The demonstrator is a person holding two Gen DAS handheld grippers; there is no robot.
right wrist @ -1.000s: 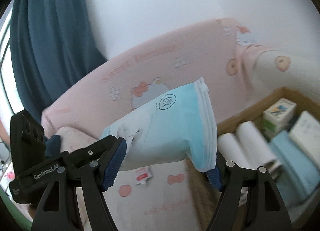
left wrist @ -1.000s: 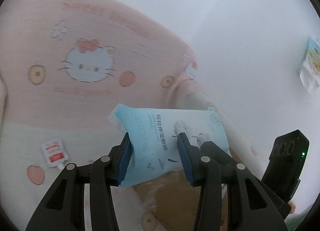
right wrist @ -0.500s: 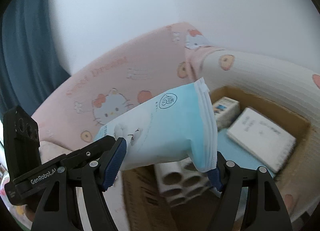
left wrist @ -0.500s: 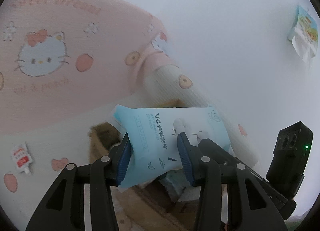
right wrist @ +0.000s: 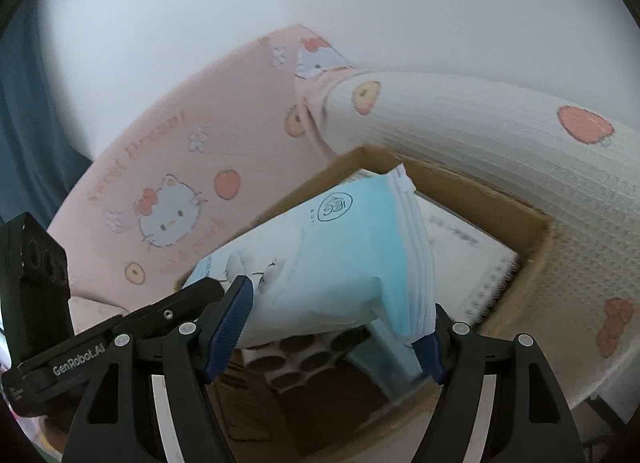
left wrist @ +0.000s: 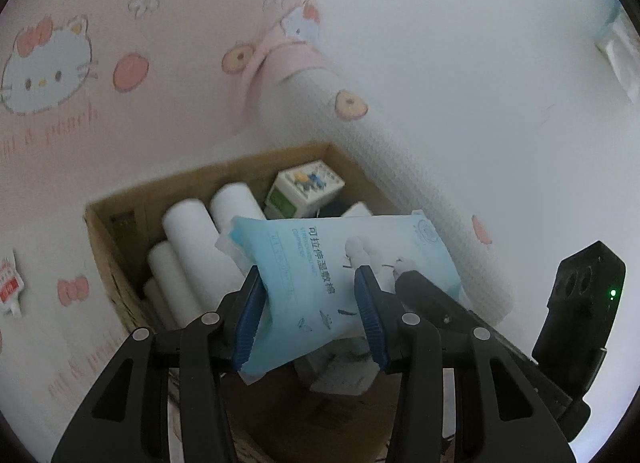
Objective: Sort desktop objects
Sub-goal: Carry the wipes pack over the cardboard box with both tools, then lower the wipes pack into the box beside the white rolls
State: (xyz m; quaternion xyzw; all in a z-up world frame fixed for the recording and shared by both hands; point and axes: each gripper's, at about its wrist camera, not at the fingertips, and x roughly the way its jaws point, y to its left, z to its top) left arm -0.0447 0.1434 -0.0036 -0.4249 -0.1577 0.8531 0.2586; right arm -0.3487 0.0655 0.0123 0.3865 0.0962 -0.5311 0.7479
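Blue wipes pack [left wrist: 336,275] is clamped between left gripper [left wrist: 310,313] pads and right gripper [right wrist: 334,321] pads, held at 12 o'clock of both claws, above cardboard box [left wrist: 120,223] with white rolls [left wrist: 192,239]

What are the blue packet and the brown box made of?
The blue packet looks like soft plastic film, slightly shiny: it creases and bulges between both grippers' pads, and its end is a crimped seal. The brown box looks like matte cardboard, with raw tan edges and thin, stiff folded walls.

Black claw [left wrist: 310,319], blue ribbed pads [left wrist: 248,319] — silver screws
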